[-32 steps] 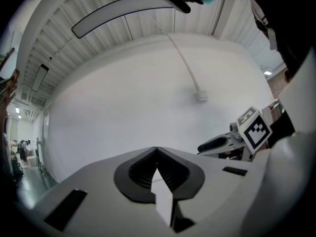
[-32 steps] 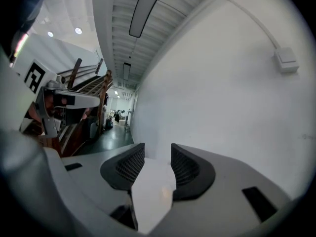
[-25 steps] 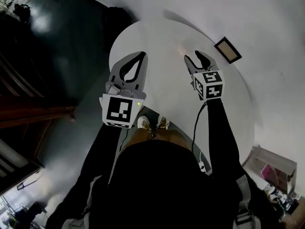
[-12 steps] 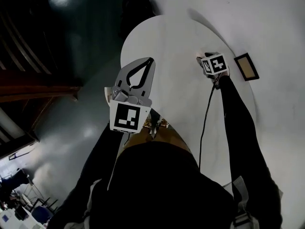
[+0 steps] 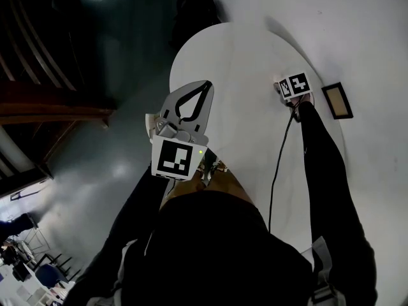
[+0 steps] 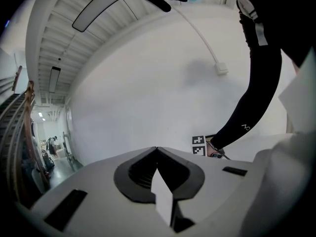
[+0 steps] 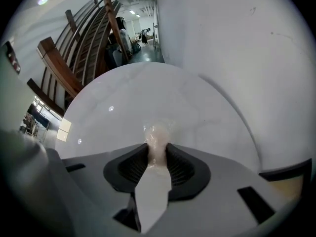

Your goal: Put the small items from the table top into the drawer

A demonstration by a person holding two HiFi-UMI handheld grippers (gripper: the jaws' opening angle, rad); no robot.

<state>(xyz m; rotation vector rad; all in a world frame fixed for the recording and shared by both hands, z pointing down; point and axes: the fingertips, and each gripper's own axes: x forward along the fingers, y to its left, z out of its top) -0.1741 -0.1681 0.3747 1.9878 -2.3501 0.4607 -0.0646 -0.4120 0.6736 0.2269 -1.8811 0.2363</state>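
And the right gripper (image 7: 157, 151) goes in! A second ago it hung over the round white table (image 5: 236, 56) with its tongs spread wide; now the arm is stretched out to the table's 2 o'clock side, and the jaws are closing on a small pale, translucent wrapped item (image 7: 157, 132). The right gripper view shows it squeezed between the pads, its crinkled top poking out above them, right down at the tabletop. A small framed picture (image 5: 337, 101) sits just beside that gripper, at its 3 o'clock.

The left gripper (image 5: 204, 85) has barely moved. It hangs over the 9 o'clock side, tongs pressed together with nothing between them.

So the pick looks to be on: the first small item is being taken but has not left the table. No view shows the drawer, so where the item goes from here cannot be told. The wrapper looks soft and slippery, and the grip should firm up before the lift.
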